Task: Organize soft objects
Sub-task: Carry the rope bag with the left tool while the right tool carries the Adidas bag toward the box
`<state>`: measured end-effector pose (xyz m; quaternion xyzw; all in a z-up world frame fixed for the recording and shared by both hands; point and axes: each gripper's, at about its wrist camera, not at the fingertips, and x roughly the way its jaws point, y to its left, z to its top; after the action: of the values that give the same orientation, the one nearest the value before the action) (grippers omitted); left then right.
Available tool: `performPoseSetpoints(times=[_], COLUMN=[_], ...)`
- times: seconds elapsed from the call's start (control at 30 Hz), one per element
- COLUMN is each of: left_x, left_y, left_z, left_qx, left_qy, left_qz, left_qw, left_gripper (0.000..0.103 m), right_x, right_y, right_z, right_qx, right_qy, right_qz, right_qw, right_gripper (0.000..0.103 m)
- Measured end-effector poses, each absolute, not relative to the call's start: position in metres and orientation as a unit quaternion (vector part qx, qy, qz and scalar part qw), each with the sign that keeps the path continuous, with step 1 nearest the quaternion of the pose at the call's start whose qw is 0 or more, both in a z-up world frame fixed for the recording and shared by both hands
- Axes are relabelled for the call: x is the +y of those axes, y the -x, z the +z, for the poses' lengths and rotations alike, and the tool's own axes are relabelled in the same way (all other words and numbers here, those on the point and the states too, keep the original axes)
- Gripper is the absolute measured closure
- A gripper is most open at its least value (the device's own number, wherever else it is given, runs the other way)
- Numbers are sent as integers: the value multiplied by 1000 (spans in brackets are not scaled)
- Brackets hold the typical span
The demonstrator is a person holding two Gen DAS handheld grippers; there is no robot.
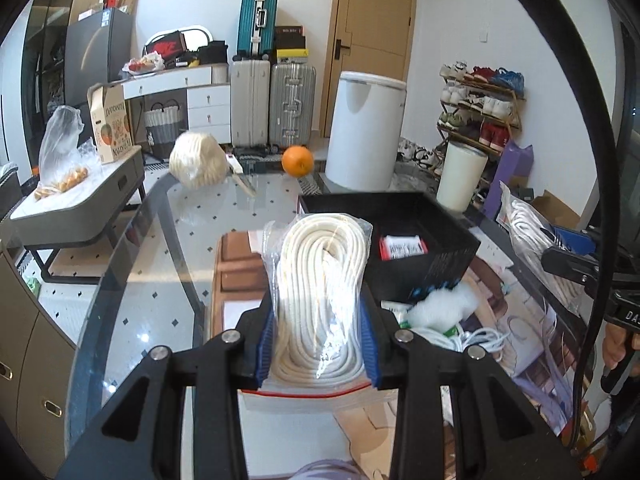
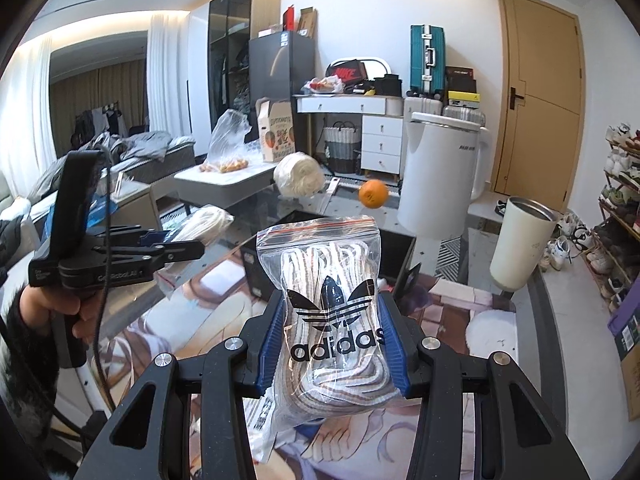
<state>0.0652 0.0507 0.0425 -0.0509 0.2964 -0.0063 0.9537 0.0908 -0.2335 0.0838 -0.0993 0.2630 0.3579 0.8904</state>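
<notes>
Left wrist: both claws clamp crinkly clear bags — left claw (image 1: 318, 344) coiled rope (image 1: 320, 280), right claw (image 2: 332, 344) laces (image 2: 332, 320).

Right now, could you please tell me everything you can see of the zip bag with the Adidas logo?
The Adidas zip bag is clear plastic with a red seal strip on top and a black trefoil logo. It holds bundled white laces with brownish stripes. It stands roughly upright, lifted above the table, pinched at its sides between the blue pads of the right hand-held gripper.
</notes>
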Motion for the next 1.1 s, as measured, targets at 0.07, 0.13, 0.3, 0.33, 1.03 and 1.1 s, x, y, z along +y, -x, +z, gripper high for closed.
performPoseSetpoints(times=[0.07, 0.13, 0.3, 0.33, 1.03, 1.1], left_x=[50, 51, 49, 48, 32, 32], left_y=[-67, -69, -79, -81, -150, -154], left_z=[47, 51, 60, 62, 55, 53], left_qx=[289, 284, 276, 274, 283, 286], left_qy=[49, 48, 40, 38, 28, 29], left_qz=[-5, -4, -9, -9, -38, -38], left_qw=[956, 957, 960, 961, 958, 957], left_gripper=[69, 69, 69, 69, 68, 69], right_x=[-234, -235, -231, -229, -187, -181], right_y=[-96, -101, -112, -116, -179, -184], right_z=[86, 89, 93, 94, 79, 76], right_qx=[261, 260, 256, 254, 275, 278], right_qy=[94, 91, 96, 98, 114, 119], right_qz=[356, 354, 354, 354, 366, 369], right_qw=[892, 894, 894, 894, 881, 879], right_gripper=[58, 58, 58, 58, 58, 58])
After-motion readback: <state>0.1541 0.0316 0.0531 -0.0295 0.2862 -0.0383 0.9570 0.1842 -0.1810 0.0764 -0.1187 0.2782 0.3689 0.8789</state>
